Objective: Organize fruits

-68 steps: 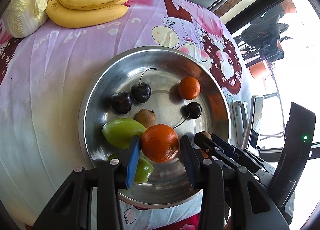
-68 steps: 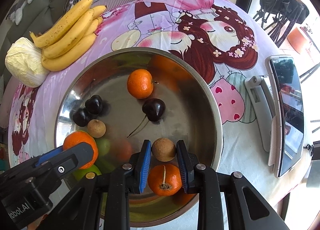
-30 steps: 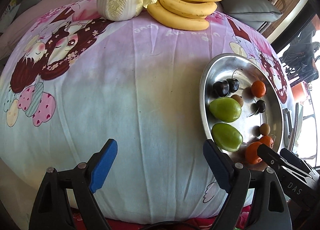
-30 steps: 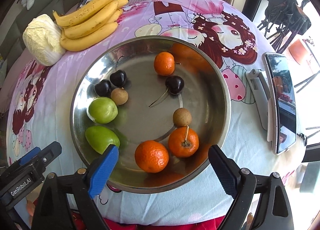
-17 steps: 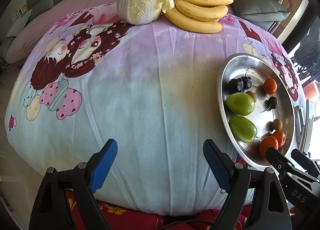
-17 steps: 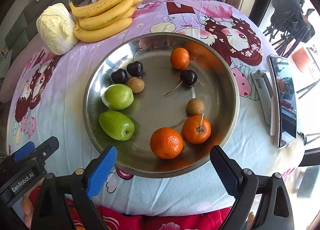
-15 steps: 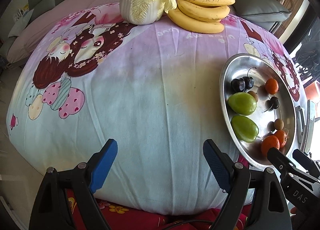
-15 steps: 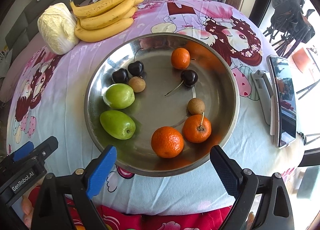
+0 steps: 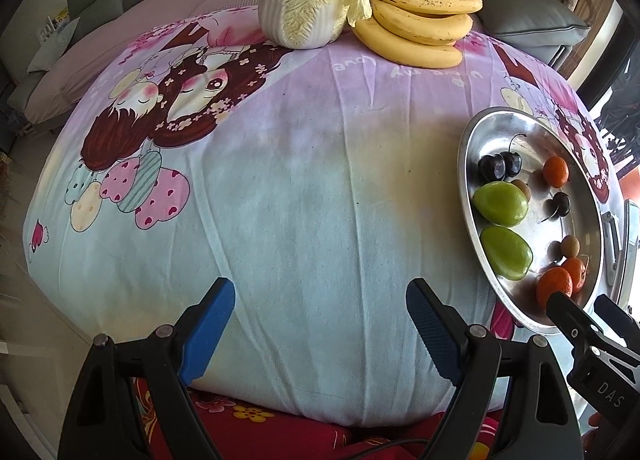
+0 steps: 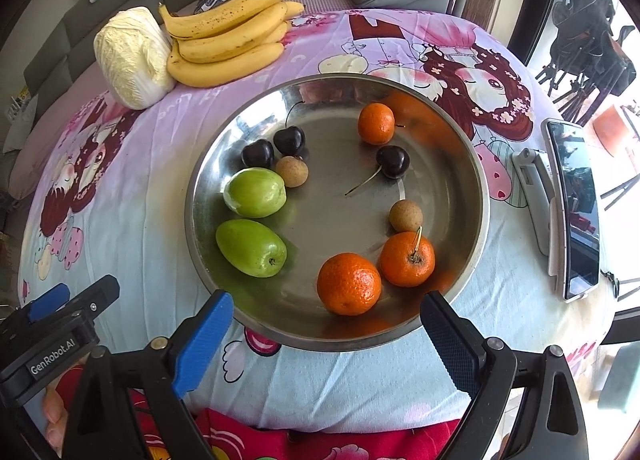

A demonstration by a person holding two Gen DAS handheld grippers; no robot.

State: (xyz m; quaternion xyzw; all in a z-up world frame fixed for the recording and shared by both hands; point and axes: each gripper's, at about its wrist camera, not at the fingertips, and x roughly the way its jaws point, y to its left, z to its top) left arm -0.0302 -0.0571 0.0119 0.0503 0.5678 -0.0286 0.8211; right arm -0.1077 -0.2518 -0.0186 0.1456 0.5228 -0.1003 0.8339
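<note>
The fruits lie in the steel bowl (image 10: 460,148) on the counter (image 9: 300,200). Two green fruits (image 10: 256,192) sit by the bowl's left wall, one nearer me than the other and just apart. Behind them, two dark cherries (image 10: 276,146) touch each other, with a small brown longan (image 10: 292,171) just beside them. A third cherry (image 10: 393,161) lies near the bowl's middle, and a small orange (image 10: 376,123) sits beyond it toward the far wall. At the near right, two oranges (image 10: 349,283) touch, with a second longan (image 10: 406,215) just behind them.

My right jaws (image 10: 326,334) hang wide over the bowl's near rim, gripping nothing. My left jaws (image 9: 320,330) hang equally wide and empty over bare cloth, left of the bowl.

Beyond the bowl, at the far left, a bunch of bananas (image 10: 228,40) touches a cabbage (image 10: 130,56). Right of the bowl, a phone (image 10: 572,208) rests in a stand.
</note>
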